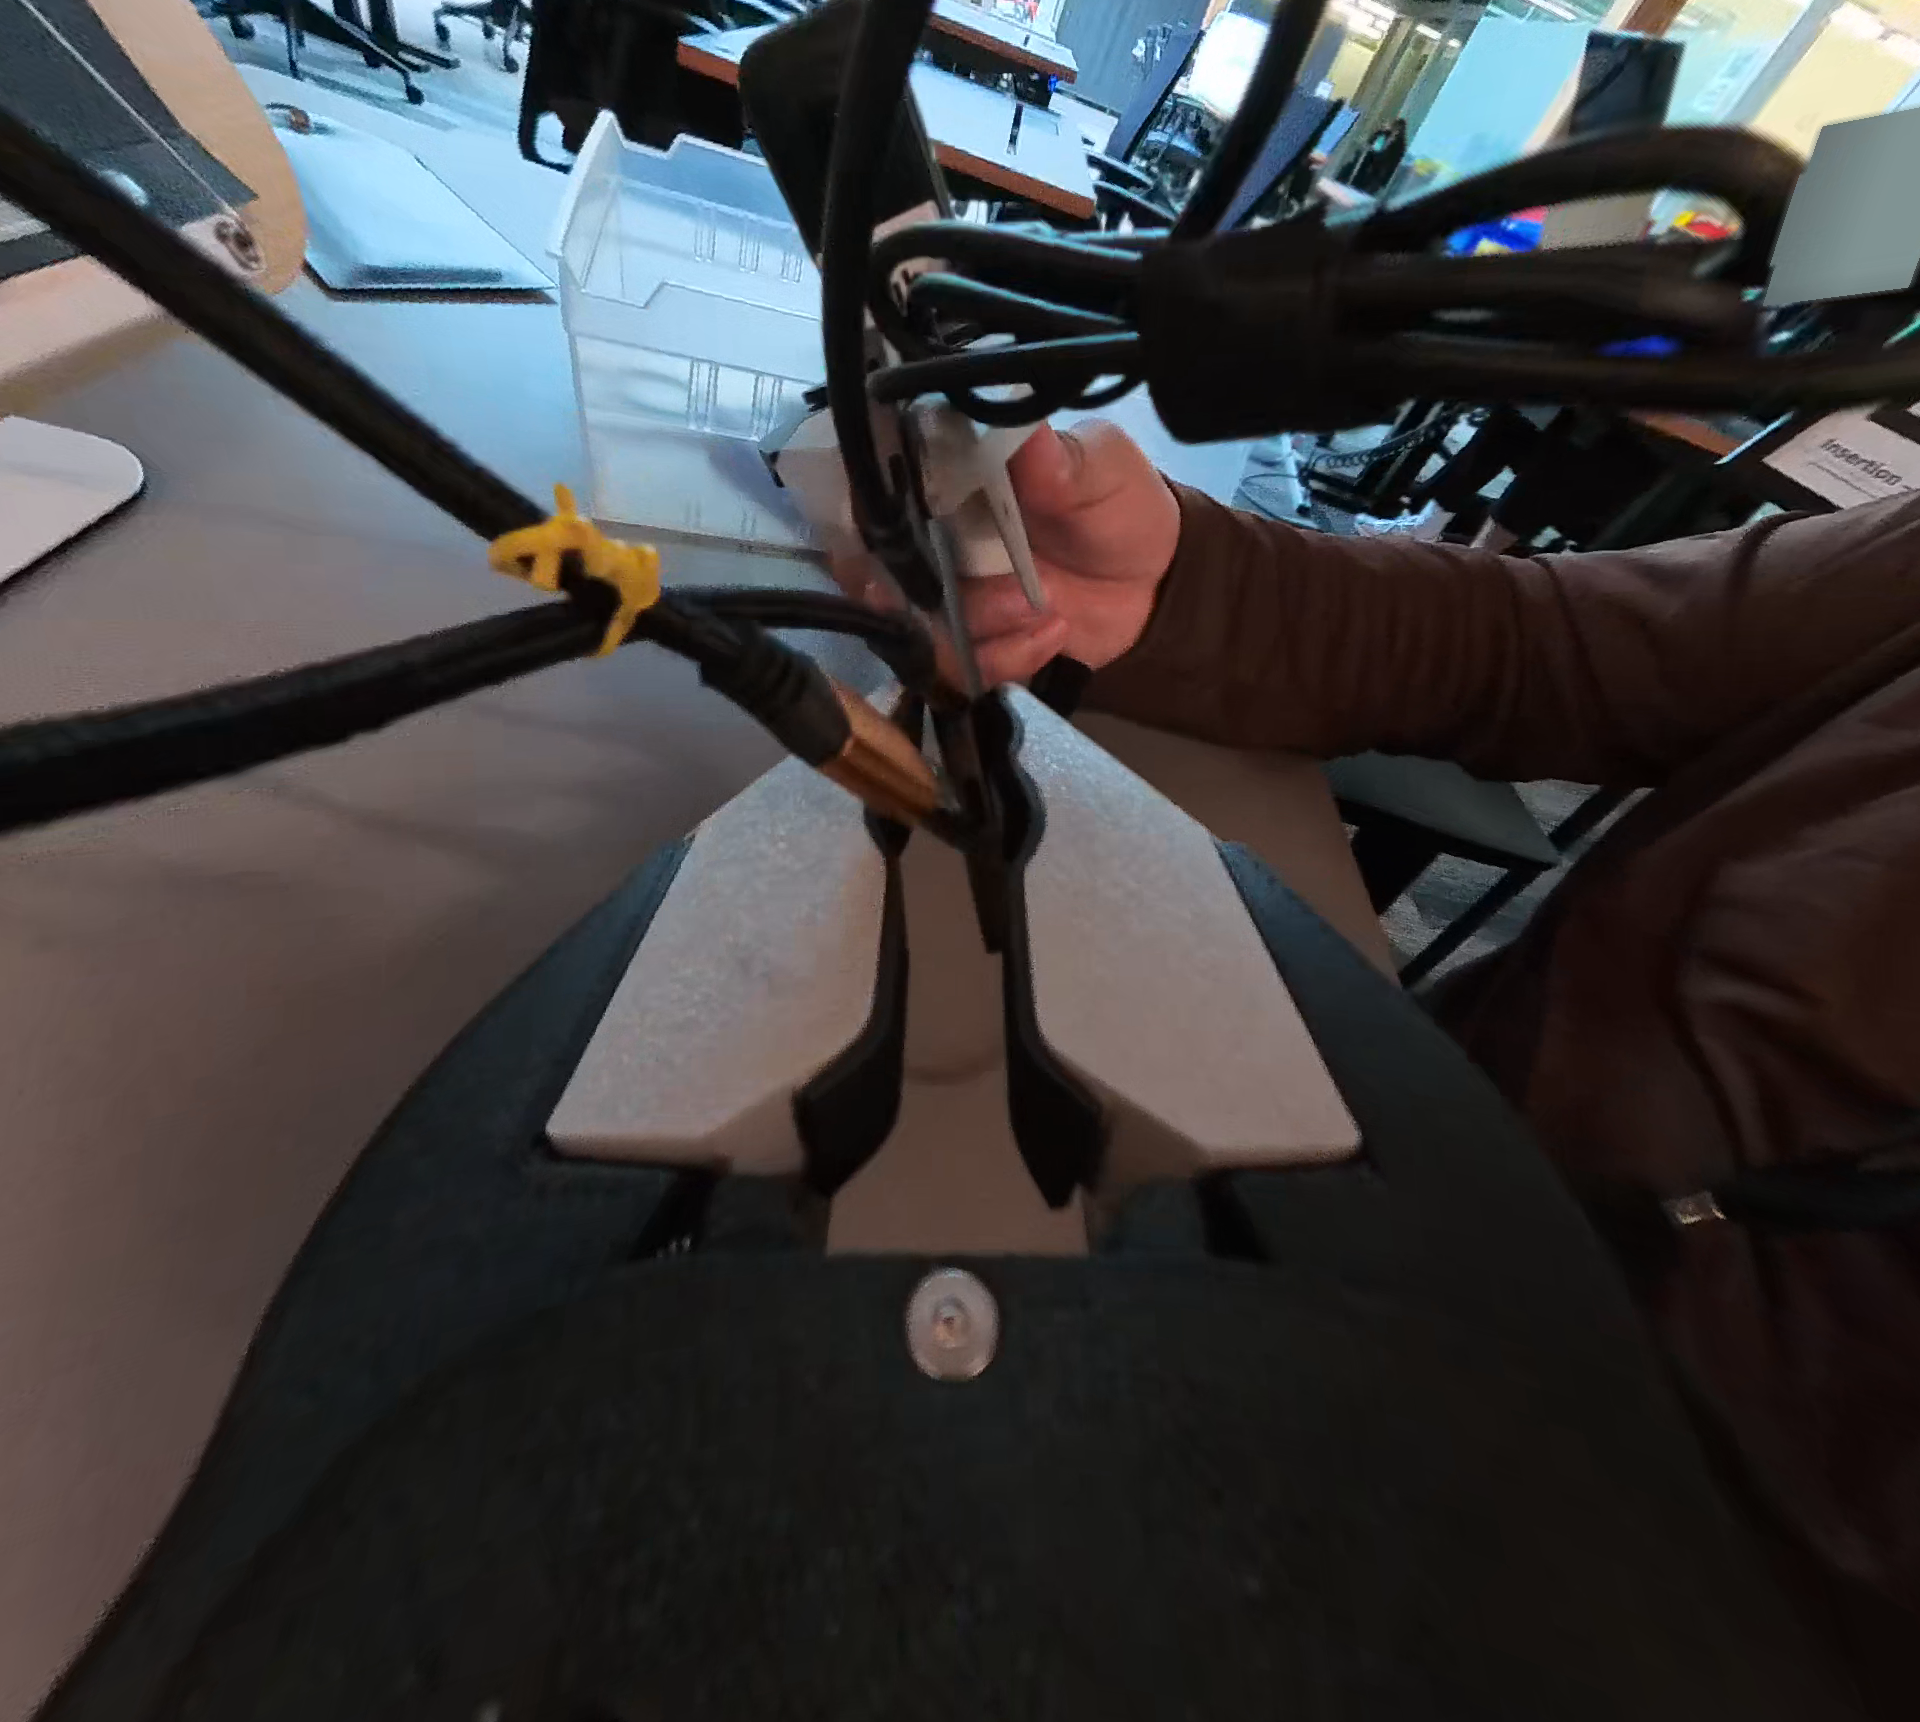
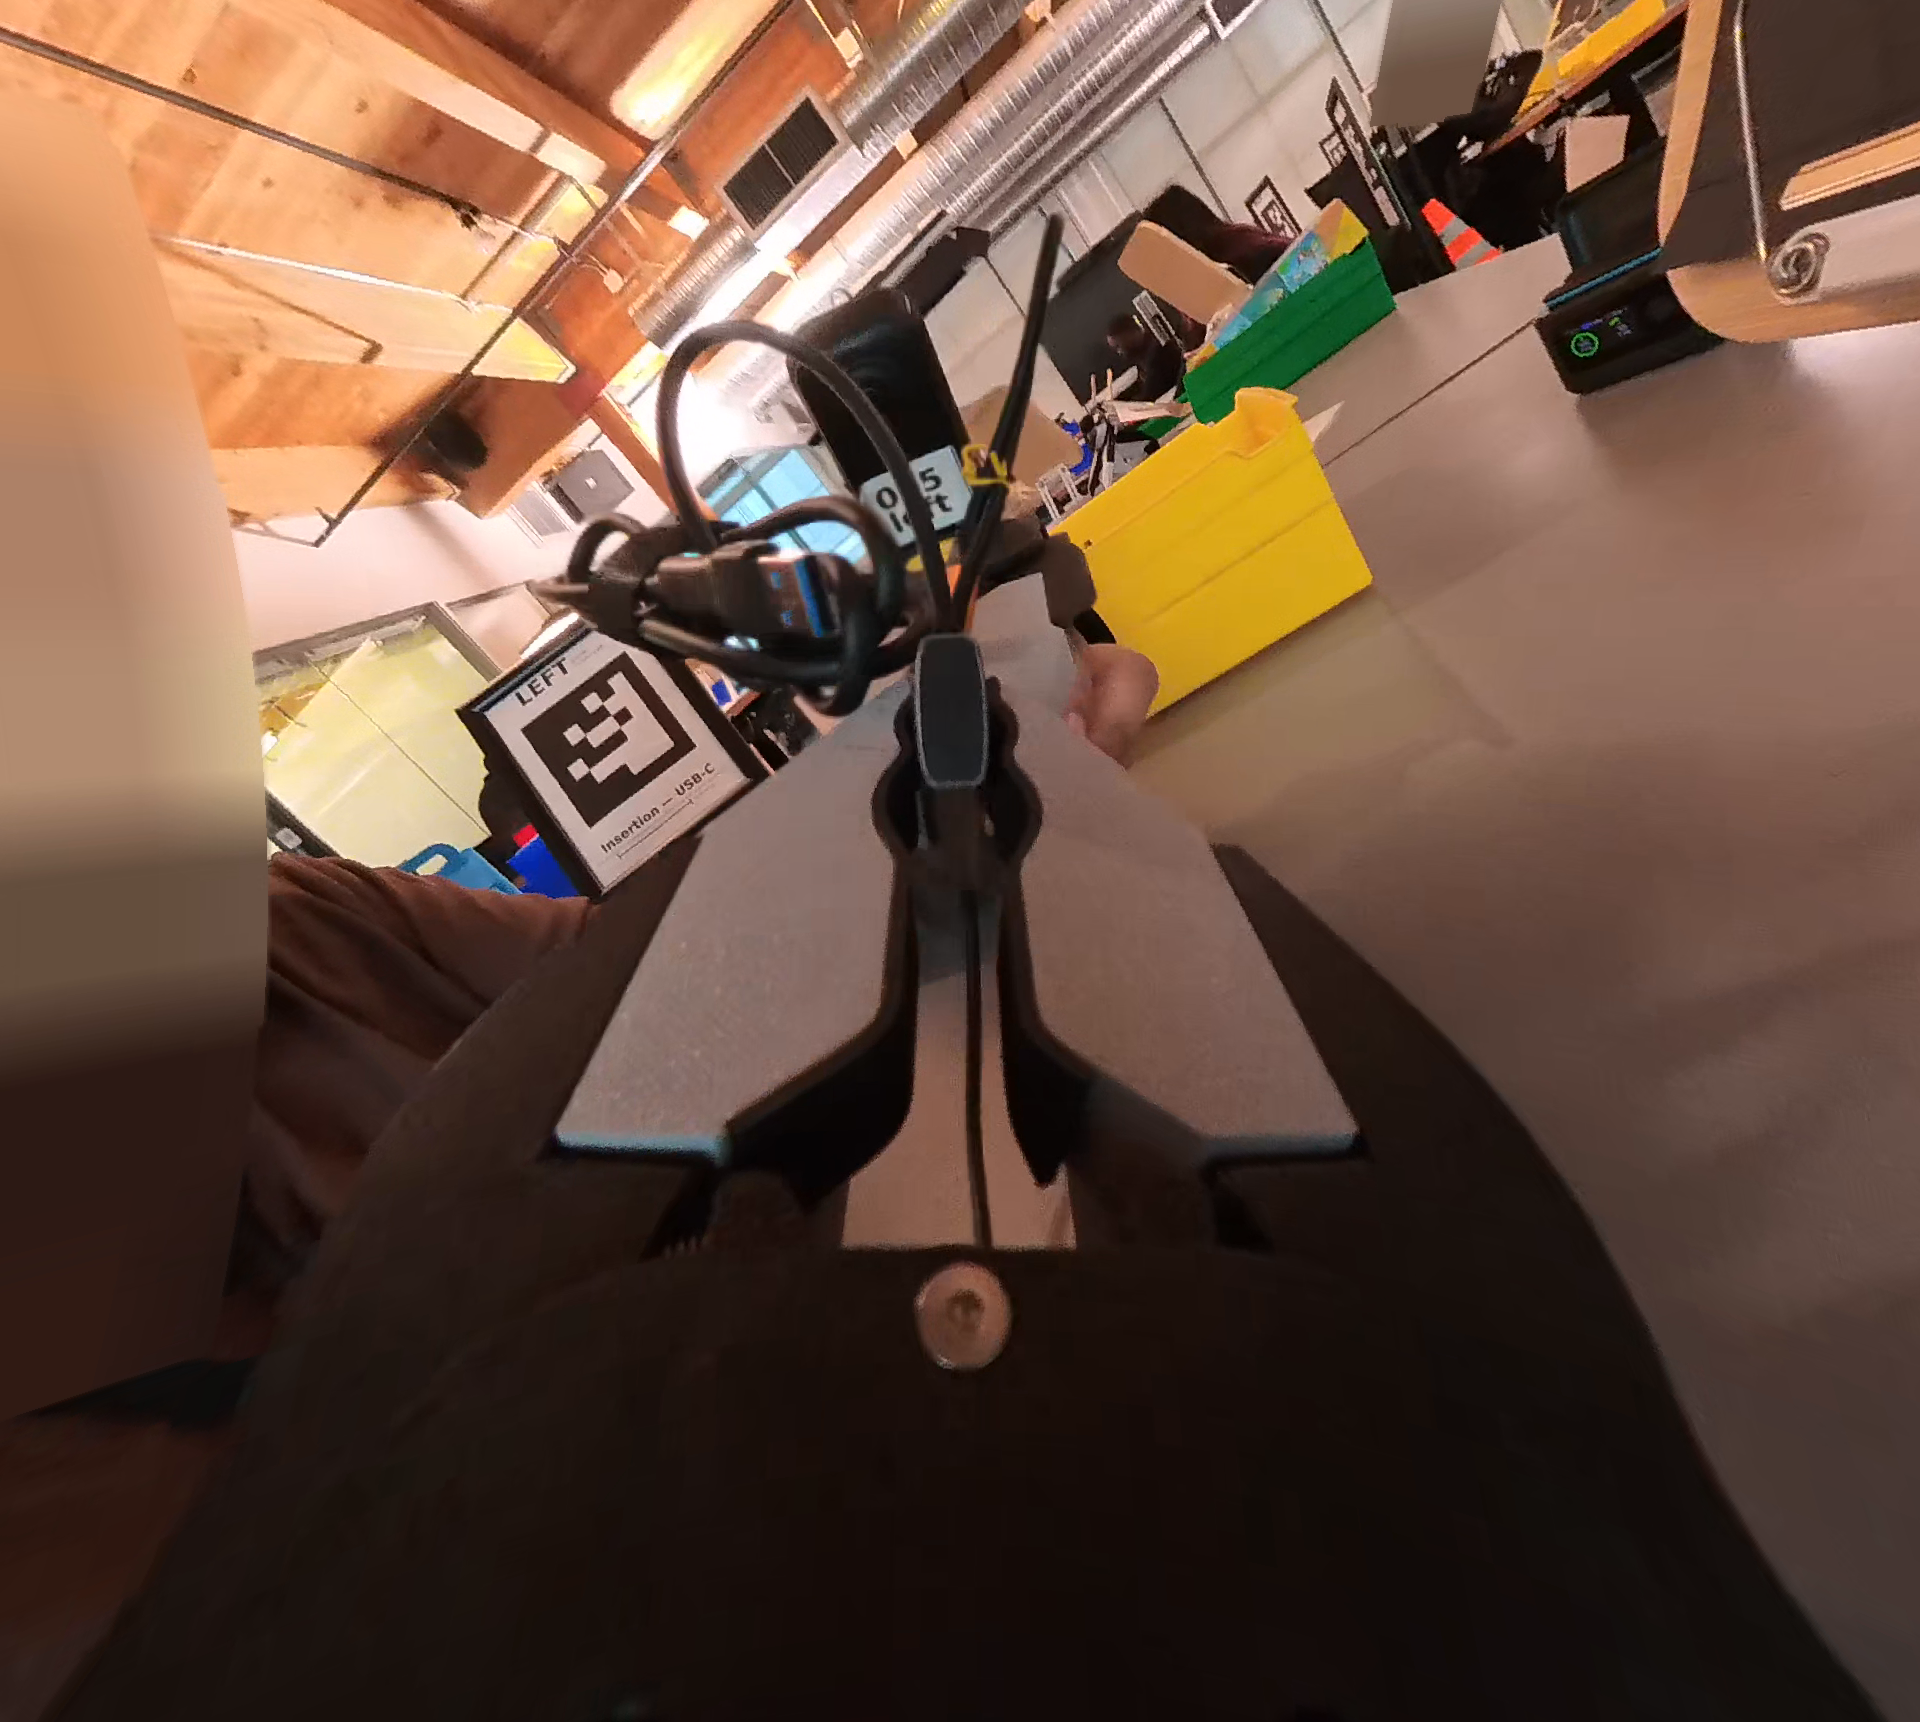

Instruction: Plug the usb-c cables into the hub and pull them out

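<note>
Left wrist view: the left gripper (image 1: 961, 799) has its jaws pinched on a black cable with a gold-collared plug (image 1: 878, 773) and a yellow tie (image 1: 577, 560), above the grey table (image 1: 312, 841); a coiled cable bundle (image 1: 1351, 322) hangs far right.

Right wrist view: the right gripper (image 2: 951, 784) is clamped on the dark hub (image 2: 948, 711), cables (image 2: 966, 550) running from its far end; a yellow bin (image 2: 1226, 550) sits beyond, right.
</note>
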### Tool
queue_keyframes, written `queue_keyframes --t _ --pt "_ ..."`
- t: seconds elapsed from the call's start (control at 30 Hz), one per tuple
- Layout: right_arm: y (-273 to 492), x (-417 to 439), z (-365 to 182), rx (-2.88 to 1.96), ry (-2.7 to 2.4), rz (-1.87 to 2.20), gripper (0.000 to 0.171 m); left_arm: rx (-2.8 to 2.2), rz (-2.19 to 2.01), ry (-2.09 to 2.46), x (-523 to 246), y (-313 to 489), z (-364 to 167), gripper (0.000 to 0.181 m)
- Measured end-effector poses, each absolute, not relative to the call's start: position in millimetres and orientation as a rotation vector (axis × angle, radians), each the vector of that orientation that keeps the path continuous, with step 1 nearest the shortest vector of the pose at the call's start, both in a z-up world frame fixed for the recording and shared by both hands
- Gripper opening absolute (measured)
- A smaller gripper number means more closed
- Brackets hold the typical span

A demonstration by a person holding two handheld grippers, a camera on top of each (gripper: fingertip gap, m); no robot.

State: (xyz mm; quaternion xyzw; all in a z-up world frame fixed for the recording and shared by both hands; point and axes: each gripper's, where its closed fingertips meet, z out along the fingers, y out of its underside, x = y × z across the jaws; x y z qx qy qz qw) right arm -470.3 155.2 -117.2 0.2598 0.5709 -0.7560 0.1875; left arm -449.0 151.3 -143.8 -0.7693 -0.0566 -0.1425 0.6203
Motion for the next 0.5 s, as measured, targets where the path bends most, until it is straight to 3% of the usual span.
queue_keyframes --t 0.1,0.27,0.33,0.37,0.5 --pt "156.0 -471.4 -113.8 0.739 1.571 -2.157 0.006 -1.763 -0.341 -0.133 -448.8 151.1 -143.5 0.011" --pt "163.1 -472.3 -101.0 0.721 1.472 -2.247 0.006 -1.758 -0.383 -0.128 -445.4 151.4 -146.8 0.029" --pt "163.6 -473.4 -100.3 0.731 1.469 -2.265 0.006 -1.764 -0.378 -0.112 -443.2 154.6 -148.3 0.023" --pt "164.3 -473.7 -99.5 0.731 1.463 -2.276 0.006 -1.757 -0.371 -0.091 -441.4 155.7 -146.0 0.012" --pt "165.5 -472.0 -93.6 0.710 1.459 -2.318 0.006 -1.741 -0.319 -0.107 -448.8 151.9 -136.6 0.009"
